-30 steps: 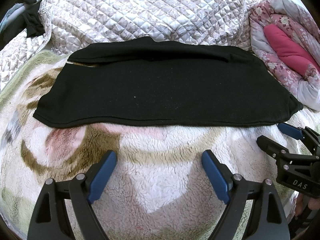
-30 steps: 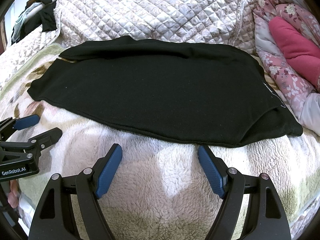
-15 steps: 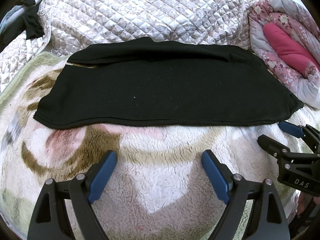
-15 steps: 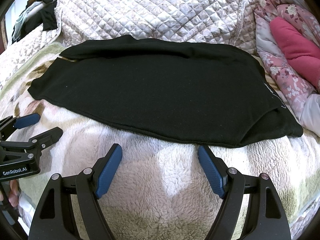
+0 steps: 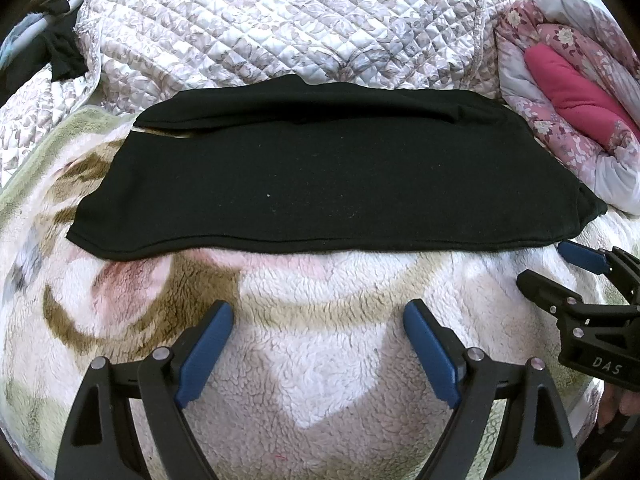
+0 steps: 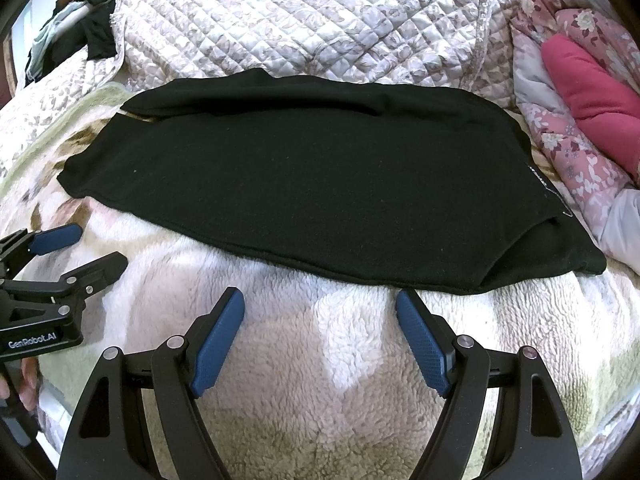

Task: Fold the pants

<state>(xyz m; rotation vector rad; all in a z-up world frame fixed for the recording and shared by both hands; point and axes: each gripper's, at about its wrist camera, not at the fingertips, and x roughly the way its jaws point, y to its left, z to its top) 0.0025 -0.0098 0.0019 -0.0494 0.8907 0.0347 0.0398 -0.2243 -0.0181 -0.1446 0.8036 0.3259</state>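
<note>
One black pants [image 5: 320,184], two grippers (left [image 5: 318,320], right [image 6: 320,312]), one fleece blanket [image 5: 320,360], one quilt [image 5: 280,24].

Black knit pants [image 5: 328,184]: matt cloth, fine lint specks. Cream patterned fleece blanket [image 5: 320,360]: fluffy, nubbly pile. Pale quilted bedspread [image 5: 280,28]: diamond-stitched, slight satin sheen. Pink floral comforter [image 5: 560,112]: soft cloth. Left tool [image 5: 318,342] and right tool [image 6: 320,326]: matt black plastic frames, textured blue rubbery pads [image 6: 420,344], shiny metal rivets.
</note>
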